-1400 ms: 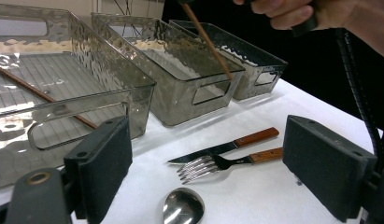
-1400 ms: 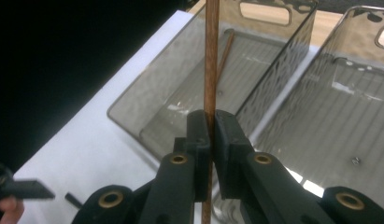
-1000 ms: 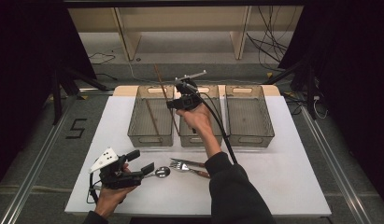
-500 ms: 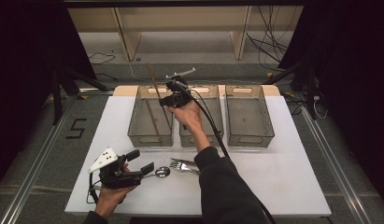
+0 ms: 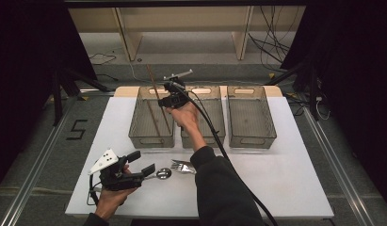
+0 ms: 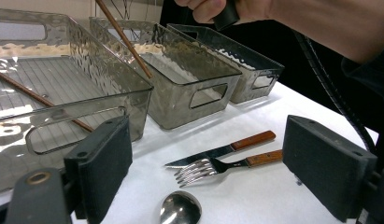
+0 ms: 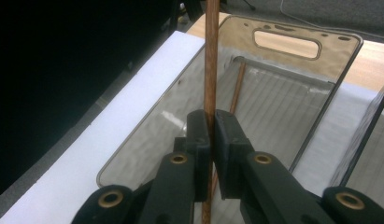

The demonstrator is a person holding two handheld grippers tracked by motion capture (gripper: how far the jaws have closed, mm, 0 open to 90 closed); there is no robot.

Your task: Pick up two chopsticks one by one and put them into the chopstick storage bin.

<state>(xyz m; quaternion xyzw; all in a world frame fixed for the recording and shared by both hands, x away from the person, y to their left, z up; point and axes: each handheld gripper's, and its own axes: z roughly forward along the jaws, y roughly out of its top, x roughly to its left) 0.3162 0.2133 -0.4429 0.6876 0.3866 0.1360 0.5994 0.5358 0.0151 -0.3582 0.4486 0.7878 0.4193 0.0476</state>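
The right claw [image 7: 209, 140] is clenched on a thin brown wooden chopstick [image 7: 209, 70], held steeply upright above the leftmost clear ribbed plastic bin [image 5: 134, 129] of three that stand side by side toward 12 o'clock on the white desk [image 5: 285, 174]; a second matching chopstick [image 5: 156, 122] already lies along that bin's floor. The gripped stick is judged light, rigid and smooth, so it may pivot or slide between the pads; the hold sits partway along the shaft, and a grip nearer the middle would likely steady it. The bin's near wall and the stick inside are the nearest obstacles to lowering. The middle bin [image 5: 214, 127] and right bin [image 5: 250, 117] look empty. The left claw [image 5: 137, 165], jaws released and grasping nothing, rests at 7 o'clock, facing a metal spoon [image 6: 180, 208], a wooden-handled fork [image 6: 217, 166] and a wooden-handled knife [image 6: 227, 148] lying close together just beyond it.
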